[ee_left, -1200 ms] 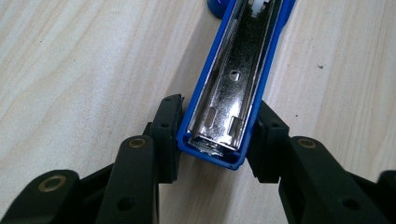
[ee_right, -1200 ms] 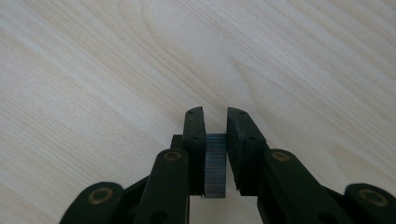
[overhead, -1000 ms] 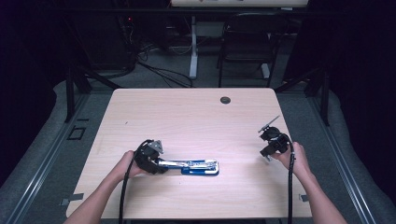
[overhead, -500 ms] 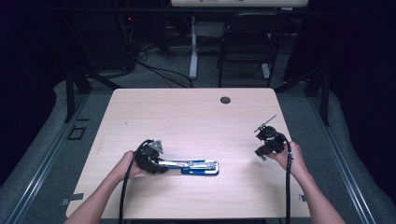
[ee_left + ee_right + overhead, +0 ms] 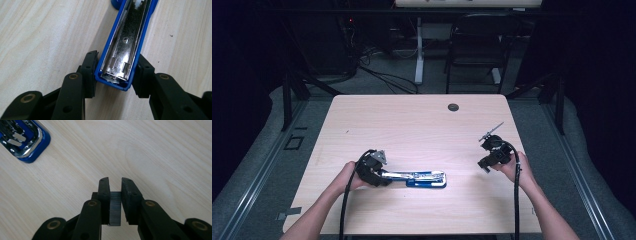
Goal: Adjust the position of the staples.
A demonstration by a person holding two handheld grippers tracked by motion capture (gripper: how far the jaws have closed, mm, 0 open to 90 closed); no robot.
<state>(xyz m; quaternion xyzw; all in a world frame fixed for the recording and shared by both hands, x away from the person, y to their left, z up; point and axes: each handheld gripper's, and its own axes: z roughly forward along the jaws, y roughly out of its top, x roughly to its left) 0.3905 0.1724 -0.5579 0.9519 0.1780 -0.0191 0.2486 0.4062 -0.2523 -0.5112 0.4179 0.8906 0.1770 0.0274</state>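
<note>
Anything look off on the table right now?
Only the stapler: it lies flat, swung fully open, its bare metal channel facing up. That fits reloading: the left gripper clamps its end and the right gripper holds a strip of staples. Nothing spilled or visibly damaged.

A pale wooden worktop (image 5: 412, 125) stands on grey floor (image 5: 272, 150); behind, a black chair (image 5: 477, 55) and cables (image 5: 382, 77) in dim light.

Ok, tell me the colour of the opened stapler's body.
Blue stapler body, shiny metal channel inside; left gripper view shows it best.
</note>
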